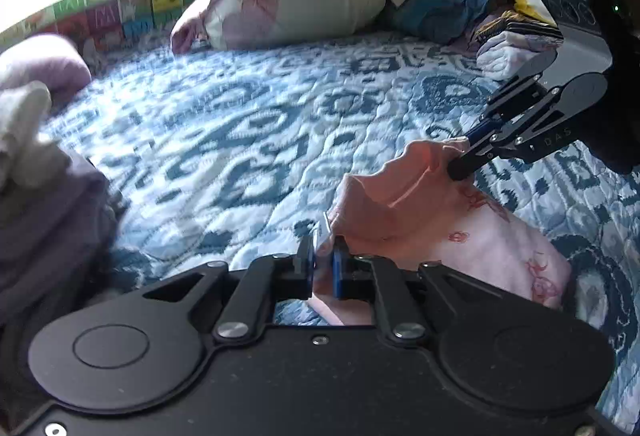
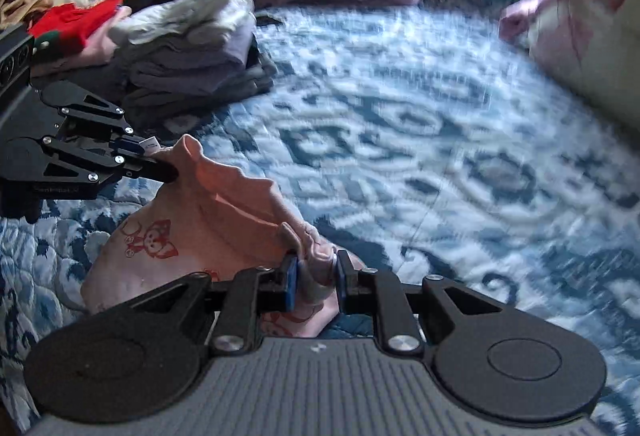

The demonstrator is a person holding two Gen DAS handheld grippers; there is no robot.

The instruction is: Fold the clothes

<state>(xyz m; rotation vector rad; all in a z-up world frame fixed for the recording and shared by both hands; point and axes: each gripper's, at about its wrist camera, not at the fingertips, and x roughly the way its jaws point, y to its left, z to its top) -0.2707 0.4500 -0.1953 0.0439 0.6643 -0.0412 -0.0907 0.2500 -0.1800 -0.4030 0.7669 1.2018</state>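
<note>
Between 2 tongs: left gripper (image 1: pixel 323 263) and right gripper (image 2: pixel 316 278), each clamped on an edge of 1 pink printed garment (image 2: pixel 208 204), lifted and sagging onto the blue patterned quilt (image 1: pixel 224 124). Folded stack (image 2: pixel 192 52) near quilt's left edge.

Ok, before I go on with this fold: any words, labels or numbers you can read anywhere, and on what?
"DAS": on the right gripper, along its black linkage arm, seen from the left wrist view; it may be part of a longer word.
Embossed word on the left gripper body: too blurred to read.
White tag by the left gripper's fingers: print too small.
Colourful squares on the alphabet mat: characters blurred, unreadable.
</note>
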